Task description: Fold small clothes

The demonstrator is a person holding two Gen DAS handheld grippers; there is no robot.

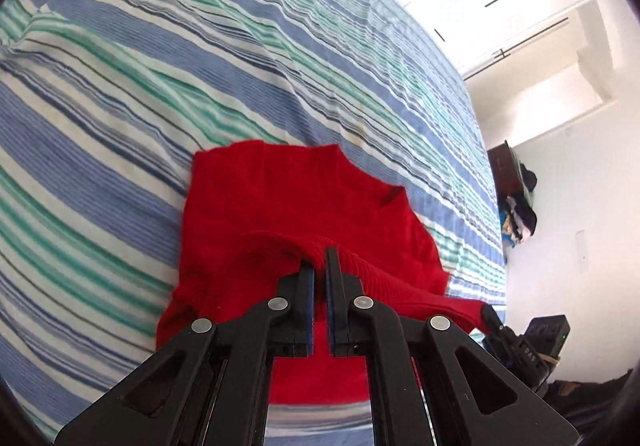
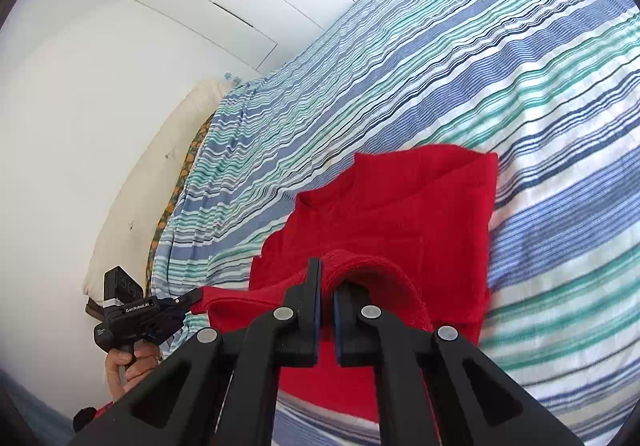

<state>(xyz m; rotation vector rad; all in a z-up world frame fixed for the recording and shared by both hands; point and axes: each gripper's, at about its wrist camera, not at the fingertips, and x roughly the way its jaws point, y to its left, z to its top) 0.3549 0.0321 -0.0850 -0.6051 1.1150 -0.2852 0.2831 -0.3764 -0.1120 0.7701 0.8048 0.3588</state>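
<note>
Red sweater (image 1: 288, 202) lies on the striped bed cover (image 1: 160, 66), low in the middle of both pictures. Its ribbed bottom edge is lifted off the bed. Going from left to right along that edge, the left gripper (image 1: 319, 266) has its jaws squeezed shut on the hem, and the right gripper (image 2: 327, 278) has its jaws squeezed shut on the hem too. The top half, near the collar, looks flat on the bed. I think the fold has only begun. The raised edge must go over the top half, then be let go and smoothed.
</note>
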